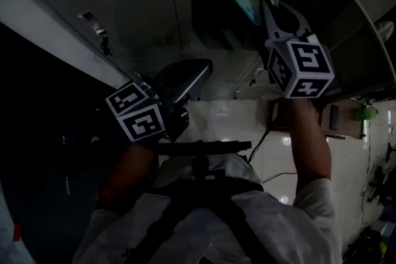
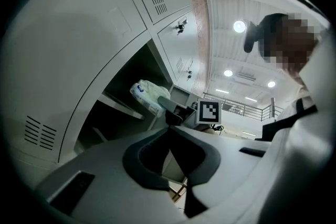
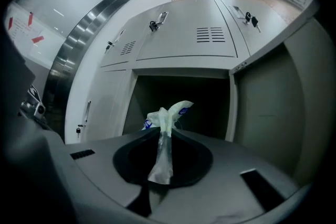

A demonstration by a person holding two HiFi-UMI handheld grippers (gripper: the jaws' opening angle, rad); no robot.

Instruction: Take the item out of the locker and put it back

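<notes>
1. The left gripper (image 2: 169, 126) has its fingers closed together with nothing between them. In the head view it sits at 8 o'clock of the right gripper, apart from the grey steel locker fronts (image 2: 79, 50).
2. The task's thing, a pale crinkled plastic packet with blue print (image 3: 169, 112), is off the shelf. It is in the air in front of the dark open locker compartment (image 3: 205, 99).
3. The right gripper (image 3: 162, 131) has its fingers closed on the packet's thin twisted neck. The bulk of the packet stands at 12 o'clock of the fingertips.
4. Hazard, slip: the grip bears on gathered film only, not on the packet's body. A jolt or a quick swing could pull the neck through the fingers, and the packet would probably fall.
5. Hazard, snag: the loose body leads the fingertips on any return into the compartment. If it goes in low or off-line, it could catch on the sill or the frame and fold back.
6. Surroundings:
   - The closed grey locker doors with vent slots and keyed latches (image 3: 210, 34) lie at 12 o'clock of the compartment.
   - The open locker door (image 3: 268, 113) stands at 3 o'clock and narrows any approach from that side.
   - The interior is too dark to check for other contents.
</notes>
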